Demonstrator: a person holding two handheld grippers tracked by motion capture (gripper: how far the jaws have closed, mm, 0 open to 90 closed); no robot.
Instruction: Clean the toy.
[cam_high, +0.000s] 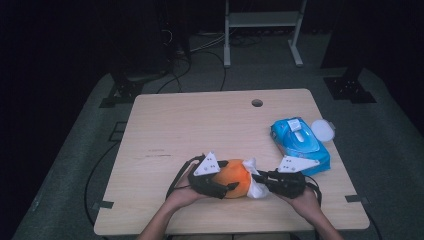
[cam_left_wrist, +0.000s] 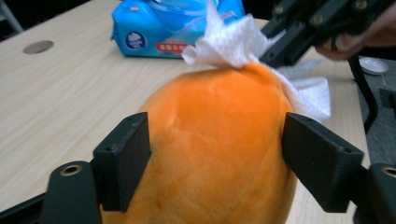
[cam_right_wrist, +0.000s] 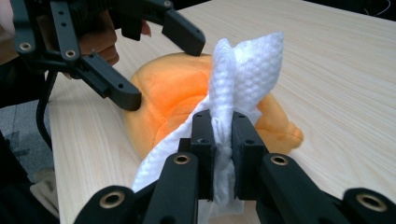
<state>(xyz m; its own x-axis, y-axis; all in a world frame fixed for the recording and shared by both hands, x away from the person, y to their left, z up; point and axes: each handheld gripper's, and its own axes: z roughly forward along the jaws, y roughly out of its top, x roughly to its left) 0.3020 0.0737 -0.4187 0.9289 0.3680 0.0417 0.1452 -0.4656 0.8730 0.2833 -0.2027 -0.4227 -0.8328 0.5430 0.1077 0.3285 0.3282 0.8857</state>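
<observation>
An orange plush toy (cam_high: 234, 176) lies on the wooden table (cam_high: 200, 125) near its front edge. My left gripper (cam_high: 226, 179) reaches over it from the left. In the left gripper view its jaws stand on either side of the toy (cam_left_wrist: 219, 121), close to it but not squeezing it. My right gripper (cam_right_wrist: 223, 135) is shut on a bunched white wipe (cam_right_wrist: 247, 65), which rests against the right end of the toy (cam_right_wrist: 173, 88). In the high view the right gripper (cam_high: 260, 179) comes in from the right, with the wipe (cam_high: 251, 166) sticking up beside the toy.
A blue pack of wet wipes (cam_high: 300, 140) lies at the right of the table with its flap open. A white round lid (cam_high: 322, 130) sits beside it at the edge. A cable hole (cam_high: 257, 103) is at the back. Cables run across the floor behind the table.
</observation>
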